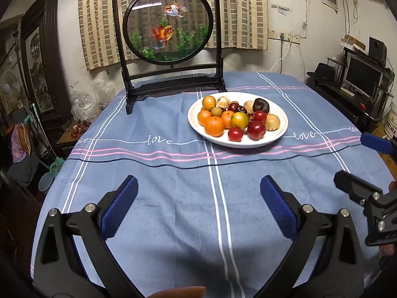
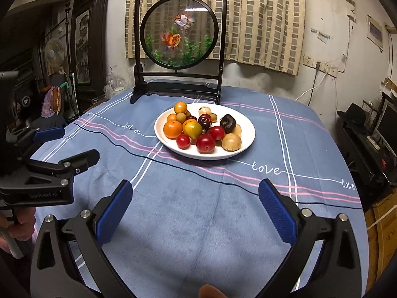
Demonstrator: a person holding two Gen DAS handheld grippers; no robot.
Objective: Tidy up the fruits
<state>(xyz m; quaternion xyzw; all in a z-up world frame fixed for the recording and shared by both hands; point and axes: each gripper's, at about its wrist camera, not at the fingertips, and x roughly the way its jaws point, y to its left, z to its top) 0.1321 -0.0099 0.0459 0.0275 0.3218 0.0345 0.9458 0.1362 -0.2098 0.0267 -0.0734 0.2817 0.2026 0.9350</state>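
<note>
A white plate [image 1: 278,134] [image 2: 244,141] sits on the blue tablecloth, heaped with several fruits: oranges [image 1: 214,126] [image 2: 172,129], red plums [image 1: 256,130] [image 2: 205,143], a yellow-green fruit [image 1: 239,120] [image 2: 192,128], tan round ones [image 1: 272,122] [image 2: 231,142] and a dark one [image 1: 261,105] [image 2: 227,123]. My left gripper [image 1: 198,193] stands open over bare cloth, well short of the plate, with nothing between its blue pads. My right gripper [image 2: 196,196] is open too, empty, also nearer than the plate. Each gripper shows at the other view's side edge.
A black-framed goldfish screen [image 1: 168,24] [image 2: 180,28] stands at the table's far edge behind the plate. Cluttered furniture lies off the left; a low cabinet with a monitor [image 1: 363,77] is at the right. A fingertip [image 2: 211,291] shows at the bottom edge.
</note>
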